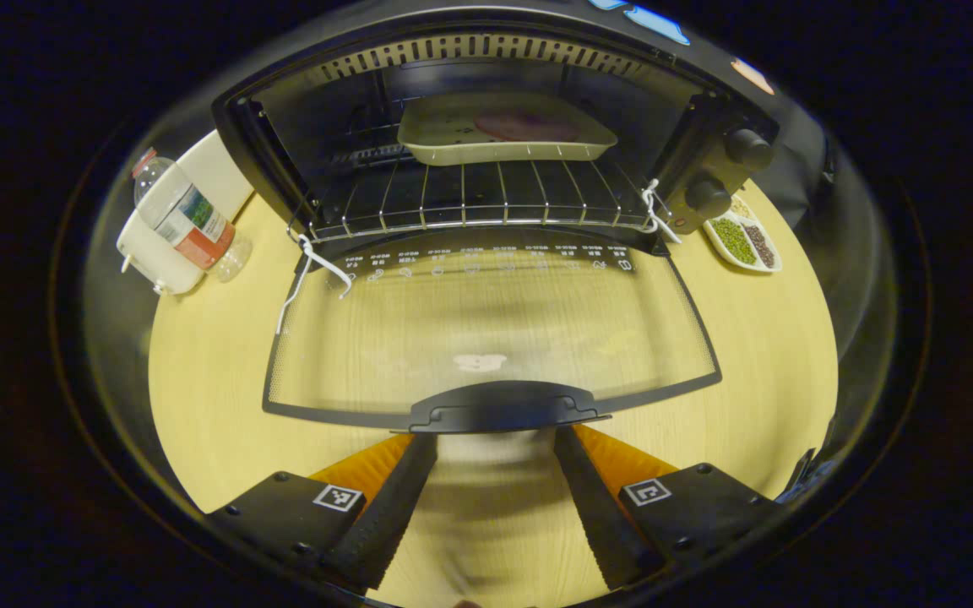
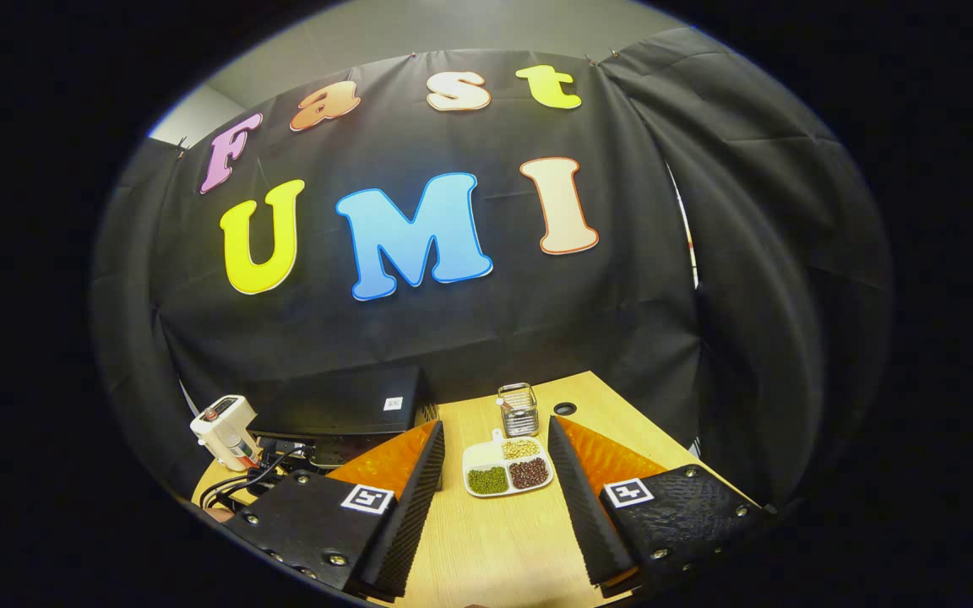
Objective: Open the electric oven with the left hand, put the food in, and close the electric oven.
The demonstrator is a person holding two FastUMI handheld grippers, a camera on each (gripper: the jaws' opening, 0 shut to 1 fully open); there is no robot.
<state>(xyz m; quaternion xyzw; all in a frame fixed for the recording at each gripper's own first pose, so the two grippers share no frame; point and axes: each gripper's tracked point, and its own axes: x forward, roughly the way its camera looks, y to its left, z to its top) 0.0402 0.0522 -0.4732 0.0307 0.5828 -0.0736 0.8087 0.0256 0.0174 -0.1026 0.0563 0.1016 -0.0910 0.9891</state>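
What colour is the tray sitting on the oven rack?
Pale cream, with a reddish-brown patch of food on it; the tray shows best in the left gripper view.

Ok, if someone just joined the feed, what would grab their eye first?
The black electric oven stands wide open, its glass door folded flat onto the wooden table, with a cream tray of food on the wire rack. The open left gripper sits just before the door's black handle.

The left gripper (image 1: 495, 507) hangs just in front of the oven door's handle (image 1: 503, 407), its two fingers spread wide and their tips just short of it, holding nothing. The right gripper (image 2: 495, 507) is likewise spread wide and empty, level above the table (image 2: 503, 540).
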